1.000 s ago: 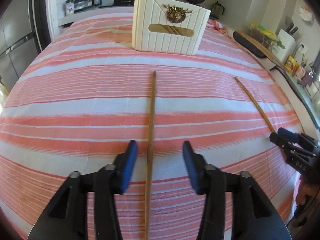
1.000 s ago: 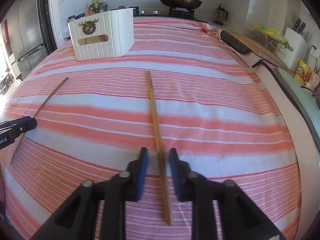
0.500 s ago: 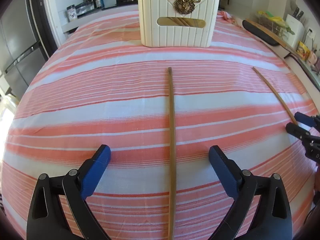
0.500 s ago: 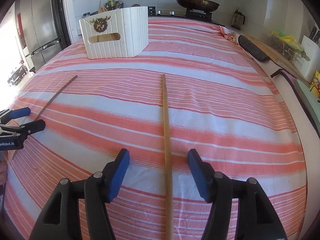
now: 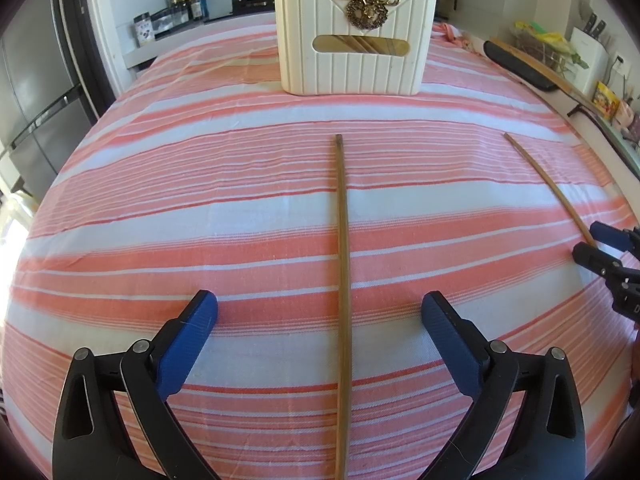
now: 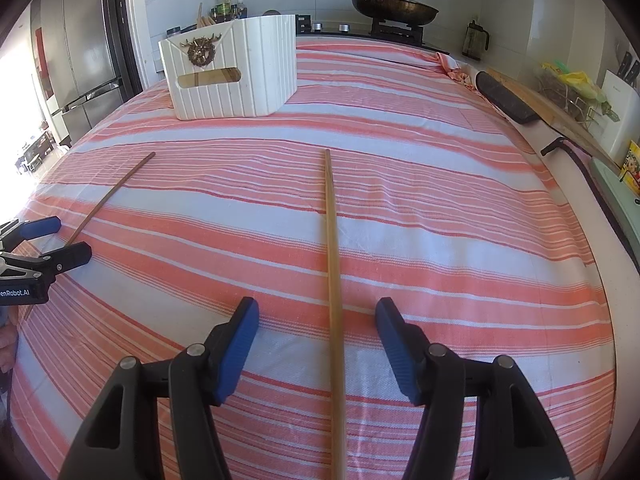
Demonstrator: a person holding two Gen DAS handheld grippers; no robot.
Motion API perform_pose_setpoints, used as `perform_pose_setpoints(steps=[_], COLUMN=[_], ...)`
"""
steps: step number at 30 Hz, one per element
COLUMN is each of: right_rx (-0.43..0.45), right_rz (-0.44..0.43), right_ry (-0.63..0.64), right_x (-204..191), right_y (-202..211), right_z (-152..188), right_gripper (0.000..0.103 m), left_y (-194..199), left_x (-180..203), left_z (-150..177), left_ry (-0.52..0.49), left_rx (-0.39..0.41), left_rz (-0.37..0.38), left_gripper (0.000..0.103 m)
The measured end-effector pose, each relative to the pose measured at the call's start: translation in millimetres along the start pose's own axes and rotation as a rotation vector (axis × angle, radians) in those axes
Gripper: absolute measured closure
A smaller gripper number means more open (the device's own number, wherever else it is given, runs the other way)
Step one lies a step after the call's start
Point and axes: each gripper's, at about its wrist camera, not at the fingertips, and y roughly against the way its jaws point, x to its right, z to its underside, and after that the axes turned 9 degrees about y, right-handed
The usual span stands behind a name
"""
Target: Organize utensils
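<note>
Two wooden chopsticks lie flat on the striped cloth. One chopstick (image 5: 343,264) runs between the fingers of my left gripper (image 5: 319,316), which is open and straddles it. The other chopstick (image 6: 332,264) runs between the fingers of my right gripper (image 6: 317,320), also open and straddling it. Each gripper shows at the edge of the other's view: the right gripper (image 5: 600,246) and the left gripper (image 6: 54,240). A white ribbed utensil box (image 5: 354,60) with a brass deer emblem stands at the far side and holds several chopsticks.
The table wears a pink and white striped cloth (image 5: 200,208). A pan (image 6: 394,10) sits on a stove behind the table. A dark cutting board (image 6: 506,98) and a knife block (image 5: 588,56) are along the right counter. A fridge (image 6: 76,72) stands at left.
Both grippers opened wide from nearly shut around their chopsticks, which still lie on the cloth. Both grippers have drawn back a little, and the box now looks nearer.
</note>
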Motion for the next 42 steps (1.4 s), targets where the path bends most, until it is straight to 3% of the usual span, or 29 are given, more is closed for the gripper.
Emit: perform_pose_setpoints(steps=[12, 15, 18, 21, 24, 28, 30, 33, 34, 35, 38, 42], right_rx=[0.000, -0.008, -0.096, -0.191, -0.256, -0.280, -0.277, -0.260, -0.257, -0.261, -0.225, -0.091], right_rz=[0.001, 0.007, -0.041, -0.101, -0.142, -0.147, -0.143, -0.138, -0.138, -0.150, -0.156, -0.195], right_ry=[0.001, 0.001, 0.063, 0.146, 0.168, 0.137, 0.099, 0.029, 0.013, 0.003, -0.035, -0.048], right_x=[0, 0, 0, 6, 15, 27, 32, 38, 39, 40, 42, 43], right_y=[1, 2, 5, 3, -11, -37, -52, -71, -75, -80, -78, -34], right_z=[0, 0, -4, -12, -29, -62, -81, -106, -112, -116, -122, -123], right_gripper=[0.041, 0.041, 0.041, 0.041, 0.041, 0.042, 0.048, 0.070, 0.090, 0.097, 0.097, 0.097], left_y=[0, 4, 8, 3, -13, -30, -38, -45, -46, -46, -36, 4], left_x=[0, -2, -10, -20, -17, -3, 2, 10, 14, 16, 9, -5], left_z=[0, 1, -5, -21, -37, -61, -76, -91, -93, -95, -93, -90], left_ry=[0.001, -0.037, -0.098, -0.083, -0.107, -0.178, -0.166, -0.157, -0.164, -0.166, -0.133, -0.091], left_rx=[-0.002, -0.040, -0.111, -0.160, -0.206, -0.244, -0.261, -0.264, -0.261, -0.260, -0.229, -0.123], left_rz=[0.003, 0.041, 0.117, 0.169, 0.166, 0.121, 0.109, 0.094, 0.097, 0.106, 0.136, 0.194], left_gripper=[0.001, 0.001, 0.001, 0.002, 0.003, 0.021, 0.032, 0.067, 0.089, 0.096, 0.099, 0.099])
